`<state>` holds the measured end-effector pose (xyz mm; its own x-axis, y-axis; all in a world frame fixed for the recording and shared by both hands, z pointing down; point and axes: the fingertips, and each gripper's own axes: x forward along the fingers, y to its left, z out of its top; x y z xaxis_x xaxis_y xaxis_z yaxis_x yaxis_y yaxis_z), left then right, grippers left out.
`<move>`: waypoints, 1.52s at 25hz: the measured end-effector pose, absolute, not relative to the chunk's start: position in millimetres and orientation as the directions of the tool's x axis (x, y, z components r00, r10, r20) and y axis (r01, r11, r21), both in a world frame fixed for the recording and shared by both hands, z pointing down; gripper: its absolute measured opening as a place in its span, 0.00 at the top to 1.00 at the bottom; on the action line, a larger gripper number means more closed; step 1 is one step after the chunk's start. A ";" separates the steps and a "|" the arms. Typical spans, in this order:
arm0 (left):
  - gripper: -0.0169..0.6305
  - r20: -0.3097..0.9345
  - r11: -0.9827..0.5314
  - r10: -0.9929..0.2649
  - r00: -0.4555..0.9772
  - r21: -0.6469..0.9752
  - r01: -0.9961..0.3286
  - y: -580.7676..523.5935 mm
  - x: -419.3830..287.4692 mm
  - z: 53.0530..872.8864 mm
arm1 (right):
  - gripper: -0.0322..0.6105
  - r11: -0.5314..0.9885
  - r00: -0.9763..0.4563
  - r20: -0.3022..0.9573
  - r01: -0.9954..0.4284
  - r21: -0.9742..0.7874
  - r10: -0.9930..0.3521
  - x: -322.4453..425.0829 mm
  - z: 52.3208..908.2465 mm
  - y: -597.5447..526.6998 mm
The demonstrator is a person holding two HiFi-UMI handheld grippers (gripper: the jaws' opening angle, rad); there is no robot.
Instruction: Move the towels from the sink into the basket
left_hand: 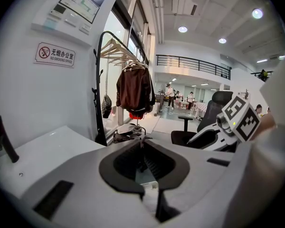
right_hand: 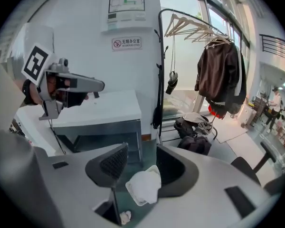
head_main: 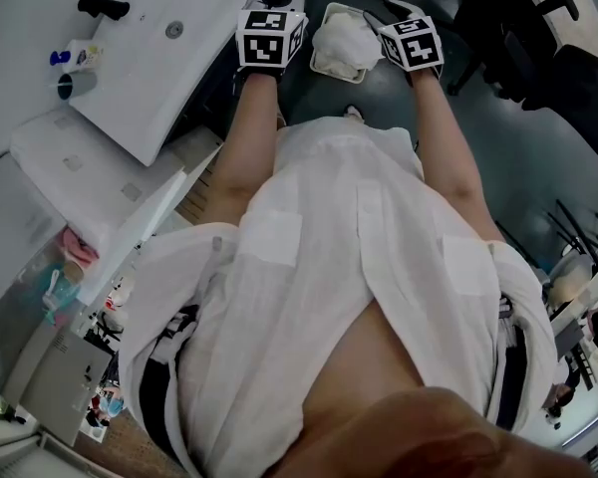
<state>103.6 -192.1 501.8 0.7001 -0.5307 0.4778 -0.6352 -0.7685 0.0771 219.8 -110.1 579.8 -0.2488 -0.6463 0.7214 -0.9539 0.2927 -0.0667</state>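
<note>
Towel (head_main: 344, 36): white, crumpled, lying in pale basket (head_main: 322, 68) on dark floor (head_main: 498, 147), just ahead of person's white shirt (head_main: 329, 267), between both tools. Sink (head_main: 149, 78): white, set in tabletop left of basket, black faucet (head_main: 105, 8) at far edge. Left tool (left_hand: 142, 140): clenched, jaw tips together, empty, held beside basket's left edge. Right tool (right_hand: 141, 148): released, jaws apart, towel seen below through gap, pads clear of it. Brown jacket (left_hand: 135, 89): hung on black rack (left_hand: 99, 94) beyond sink.
</note>
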 end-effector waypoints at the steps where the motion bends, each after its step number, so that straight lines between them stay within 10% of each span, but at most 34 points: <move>1: 0.93 0.476 -0.767 -0.532 0.701 0.079 -0.636 -192.5 103.1 501.0 | 0.62 0.284 -0.257 0.693 -0.956 -0.078 -0.674 221.0 572.2 -112.5; 15: 0.93 0.355 -0.708 -0.646 0.676 0.053 -0.704 -211.1 61.1 423.1 | 0.64 0.227 -0.244 0.037 -0.940 -0.254 -0.969 280.4 388.7 -117.4; 32: 0.94 0.085 -0.654 -0.750 0.656 0.056 -0.754 -218.4 10.6 327.3 | 0.81 0.210 -0.206 -0.047 -0.971 -0.112 -0.978 284.7 356.5 -121.3; 35: 0.73 0.093 -0.671 -0.731 0.676 0.076 -0.737 -217.8 11.1 325.3 | 0.83 0.194 -0.190 -0.041 -0.975 -0.106 -0.981 286.8 356.6 -124.2; 38: 0.91 0.101 -0.678 -0.729 0.676 0.019 -0.734 -216.4 12.9 325.3 | 0.87 0.182 -0.180 -0.034 -0.978 -0.097 -0.983 287.2 357.6 -125.3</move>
